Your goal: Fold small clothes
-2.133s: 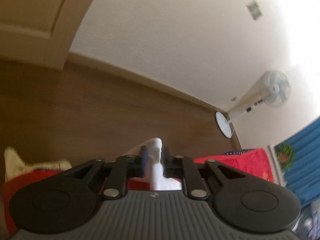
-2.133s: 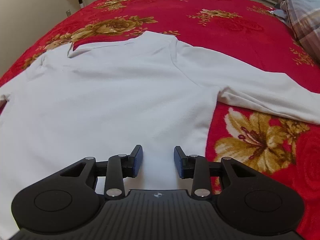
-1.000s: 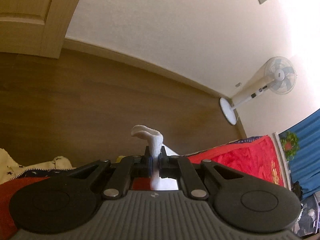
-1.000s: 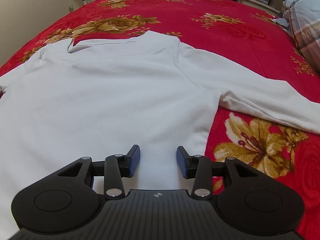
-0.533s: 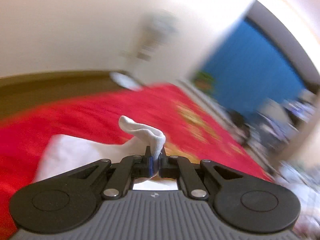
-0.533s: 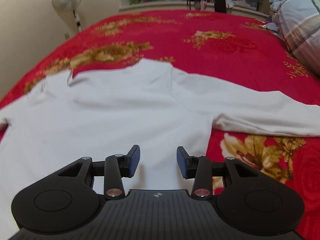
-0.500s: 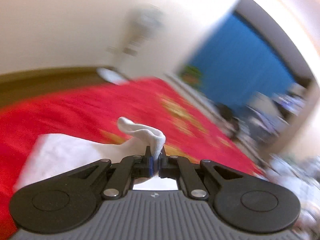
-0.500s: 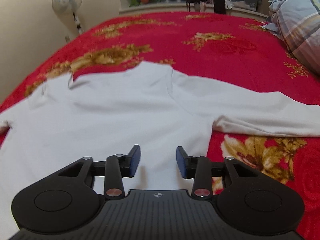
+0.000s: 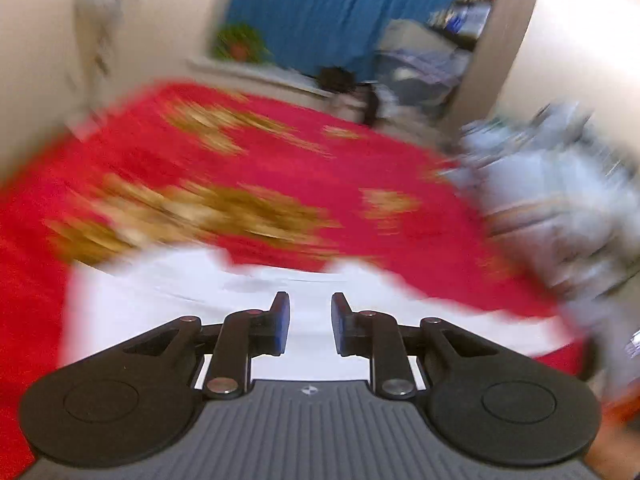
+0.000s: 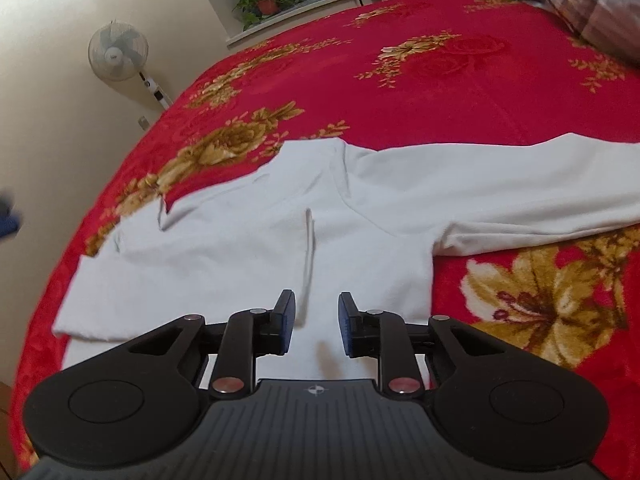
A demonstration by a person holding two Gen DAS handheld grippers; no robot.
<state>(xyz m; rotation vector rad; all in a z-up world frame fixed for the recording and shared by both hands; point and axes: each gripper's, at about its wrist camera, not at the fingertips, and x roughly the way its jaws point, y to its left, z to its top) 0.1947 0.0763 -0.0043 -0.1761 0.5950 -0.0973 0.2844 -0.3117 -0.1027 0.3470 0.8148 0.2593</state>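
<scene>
Released since the earlier frame: white shirt [image 10: 360,216] cuff, left sleeve now folded across its body. We list left gripper [image 9: 306,322] open, empty; right gripper [image 10: 316,320] open above the hem. Shirt lies on red floral bed [image 10: 460,80]; fan [image 10: 118,56] by wall.

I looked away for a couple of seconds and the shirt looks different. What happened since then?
The left gripper had pinched a bit of the white shirt; it carried its left sleeve over onto the body and let go, so it is open now. That sleeve lies folded across the shirt. The right gripper stayed open above the hem, and the right sleeve still lies stretched out on the red bedspread.
</scene>
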